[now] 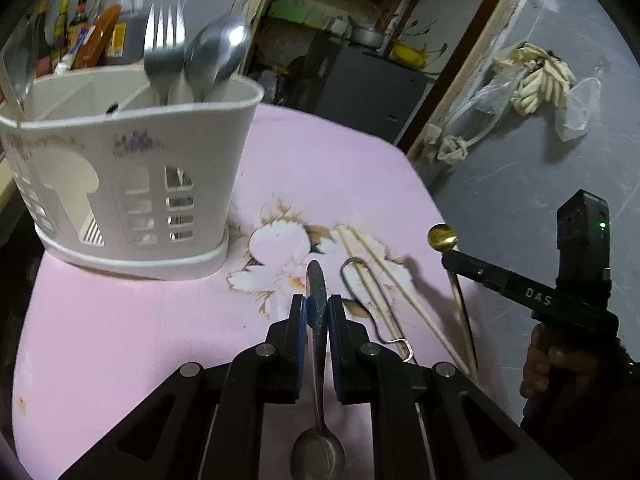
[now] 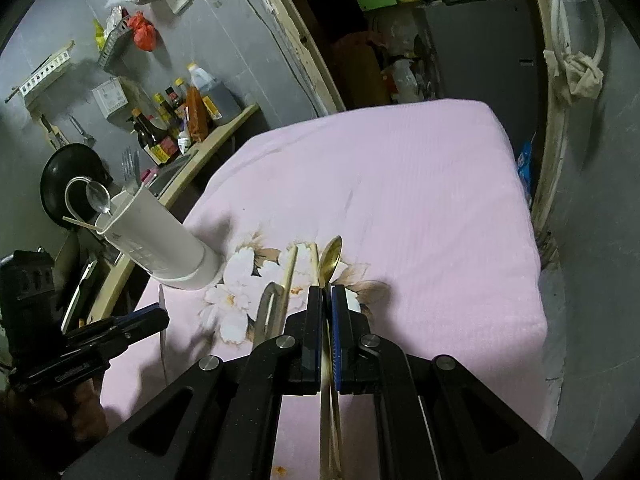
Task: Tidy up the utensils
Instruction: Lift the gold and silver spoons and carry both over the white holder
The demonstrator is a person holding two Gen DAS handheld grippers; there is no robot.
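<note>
The caddy (image 1: 132, 152) was glossy white plastic; the tablecloth (image 2: 400, 184) matt pink cloth; the gold spoon (image 2: 332, 258) polished metal.

My left gripper (image 1: 318, 308) is clamped on a steel spoon (image 1: 319, 432), bowl toward me, handle pointing ahead. The white cutlery caddy (image 1: 120, 176) sits ahead left on the pink floral cloth (image 1: 120, 320), holding a fork (image 1: 164, 48) and spoons (image 1: 218, 54). Chopsticks (image 1: 396, 280) lie to my right. The right gripper (image 1: 452, 260) holds a gold spoon (image 1: 442, 237).
</note>
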